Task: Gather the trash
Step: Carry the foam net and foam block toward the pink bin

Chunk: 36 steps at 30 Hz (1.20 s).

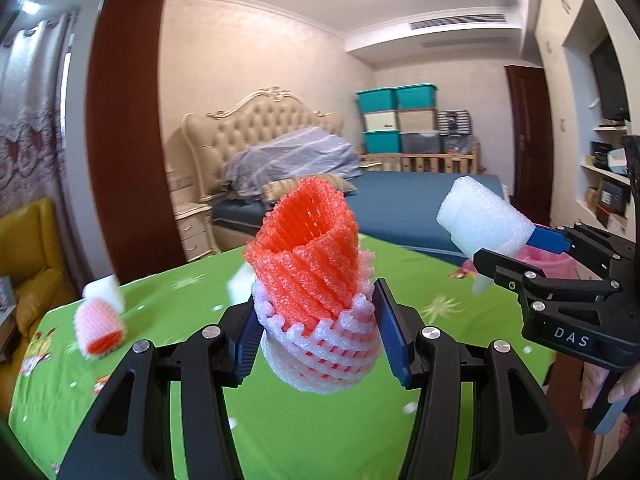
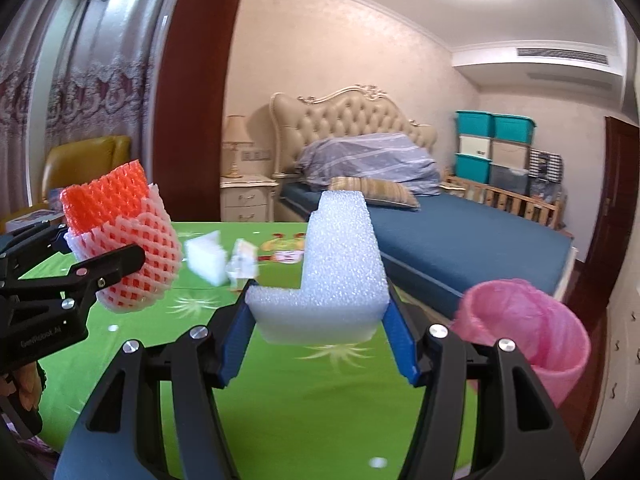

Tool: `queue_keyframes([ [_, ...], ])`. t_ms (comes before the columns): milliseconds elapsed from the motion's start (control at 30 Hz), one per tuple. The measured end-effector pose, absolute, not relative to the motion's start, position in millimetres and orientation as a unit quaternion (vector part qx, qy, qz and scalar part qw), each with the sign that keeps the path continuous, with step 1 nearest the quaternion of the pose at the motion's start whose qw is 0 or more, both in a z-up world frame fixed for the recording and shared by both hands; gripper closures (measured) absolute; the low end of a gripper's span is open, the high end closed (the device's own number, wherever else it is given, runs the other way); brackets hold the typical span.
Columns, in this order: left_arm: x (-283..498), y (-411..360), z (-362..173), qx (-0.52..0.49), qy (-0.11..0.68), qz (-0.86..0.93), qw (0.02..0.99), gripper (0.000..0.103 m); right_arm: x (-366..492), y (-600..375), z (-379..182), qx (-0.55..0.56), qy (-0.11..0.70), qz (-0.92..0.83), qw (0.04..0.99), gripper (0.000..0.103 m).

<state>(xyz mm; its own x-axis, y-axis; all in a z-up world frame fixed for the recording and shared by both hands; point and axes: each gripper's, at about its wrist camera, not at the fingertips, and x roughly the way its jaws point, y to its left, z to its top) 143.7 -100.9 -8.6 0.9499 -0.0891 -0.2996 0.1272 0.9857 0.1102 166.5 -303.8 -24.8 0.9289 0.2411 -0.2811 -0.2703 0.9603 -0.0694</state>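
My left gripper [image 1: 316,328] is shut on a foam fruit net [image 1: 316,280], orange inside a white sleeve, held upright above the green table [image 1: 280,432]; the same net [image 2: 124,240] and left gripper [image 2: 120,268] show at the left of the right wrist view. My right gripper [image 2: 318,316] is shut on an L-shaped white foam block [image 2: 340,272], also seen as the white foam block [image 1: 484,220] in the right gripper [image 1: 508,252] at the right of the left wrist view. A bin with a pink bag [image 2: 528,336] stands just past the table's right edge.
Another white-and-orange fruit net [image 1: 100,328] lies at the table's left, a white foam piece [image 2: 204,260] and a small clear wrapper [image 2: 242,266] near the middle. Behind the table are a bed [image 2: 460,240], a dark wooden post [image 2: 196,92] and a yellow chair [image 2: 84,164].
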Motion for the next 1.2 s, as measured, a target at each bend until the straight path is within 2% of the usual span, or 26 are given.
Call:
queue_keyframes([
  [700,245.2,-257.6,-0.3,0.058,0.196,-0.205,0.957,0.053,202.1,-491.6,-38.7,-0.032,0.145,-0.019,0.989,0.045],
  [1200,320.5,-379.3,-9.4,0.088,0.231,-0.272,0.930,0.052,266.8,-567.9,-74.3,-0.003,0.193,-0.041,0.980,0.044],
])
